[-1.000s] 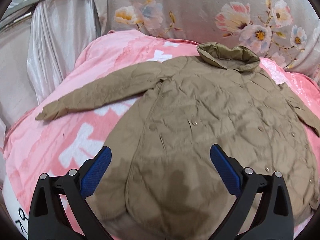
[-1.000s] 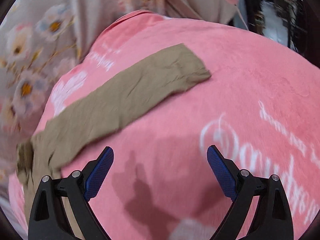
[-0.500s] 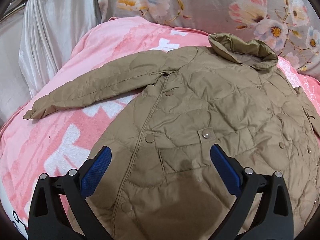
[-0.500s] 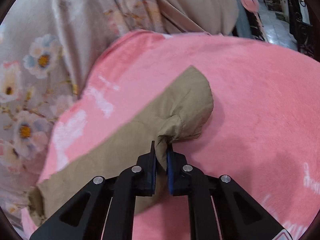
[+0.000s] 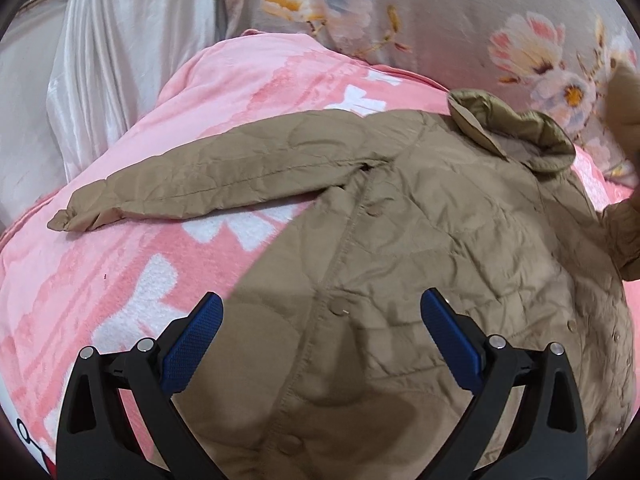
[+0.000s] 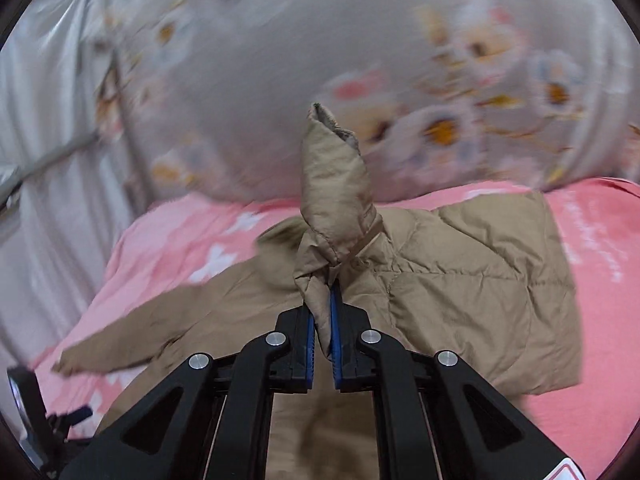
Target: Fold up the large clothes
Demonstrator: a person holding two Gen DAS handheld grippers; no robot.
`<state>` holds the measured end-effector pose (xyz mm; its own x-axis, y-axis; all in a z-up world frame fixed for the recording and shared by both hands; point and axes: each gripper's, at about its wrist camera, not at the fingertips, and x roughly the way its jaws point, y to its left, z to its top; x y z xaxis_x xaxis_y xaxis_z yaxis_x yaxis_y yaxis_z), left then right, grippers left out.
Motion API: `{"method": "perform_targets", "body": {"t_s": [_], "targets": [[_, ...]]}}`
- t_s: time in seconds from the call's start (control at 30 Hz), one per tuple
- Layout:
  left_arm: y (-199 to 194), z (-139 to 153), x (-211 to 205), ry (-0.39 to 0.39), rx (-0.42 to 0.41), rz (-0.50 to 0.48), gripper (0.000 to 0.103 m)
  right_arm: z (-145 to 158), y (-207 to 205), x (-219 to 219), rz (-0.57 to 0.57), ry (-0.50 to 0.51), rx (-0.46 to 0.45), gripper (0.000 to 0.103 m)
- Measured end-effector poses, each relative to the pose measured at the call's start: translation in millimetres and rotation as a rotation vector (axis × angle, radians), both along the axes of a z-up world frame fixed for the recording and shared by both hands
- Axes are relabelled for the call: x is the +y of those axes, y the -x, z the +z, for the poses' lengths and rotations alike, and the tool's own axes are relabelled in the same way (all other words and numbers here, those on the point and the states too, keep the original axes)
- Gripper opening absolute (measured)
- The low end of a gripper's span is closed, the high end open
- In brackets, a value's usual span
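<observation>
The jacket [image 5: 420, 240] is quilted tan cloth, matt and finely creased, with stitched seams and small round snaps along its front; the lining inside its collar [image 5: 516, 132] shows a faint sheen. Its sleeve [image 6: 336, 208], pinched in the right gripper [image 6: 322, 320], looks puffy and softly wrinkled. The blanket [image 5: 120, 264] is fuzzy pink and white fleece, matt. The curtain [image 5: 120, 52] at the blanket's far left edge is glossy, satin-like white fabric. The left gripper [image 5: 320, 328] has matt black plastic arms, shiny metal screw heads and blue pads [image 5: 192, 340] with a fine knurled texture.
</observation>
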<state>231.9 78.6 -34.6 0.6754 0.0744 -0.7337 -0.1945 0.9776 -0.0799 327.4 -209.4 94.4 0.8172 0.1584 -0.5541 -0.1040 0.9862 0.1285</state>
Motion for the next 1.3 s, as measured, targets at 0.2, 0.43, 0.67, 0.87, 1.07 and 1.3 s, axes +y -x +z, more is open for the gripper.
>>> {"method": "perform_targets", "body": {"t_s": [0.2, 0.43, 0.67, 0.87, 1.07, 1.3], "targets": [[-3, 0, 29, 0.025, -0.010, 0.038, 0.097, -65, -26, 76, 0.145, 0.050, 0.179, 0.006], [-12, 4, 42, 0.148, -0.016, -0.021, 0.097, -104, -17, 110, 0.210, 0.126, 0.279, 0.033], [-37, 10, 27, 0.428, 0.020, -0.141, 0.098, -84, 33, 73, 0.170, 0.022, 0.222, 0.058], [-81, -15, -4, 0.632, 0.167, -0.200, 0.098, -72, 48, -30, -0.100, -0.092, 0.217, 0.058], [-99, -14, -24, 0.601, 0.179, -0.221, 0.061, -86, 33, -164, -0.468, -0.391, 0.231, 0.059], [-109, 13, -22, 0.403, 0.080, -0.265, 0.004, -110, -17, -201, -0.469, -0.560, 0.286, 0.008]]}}
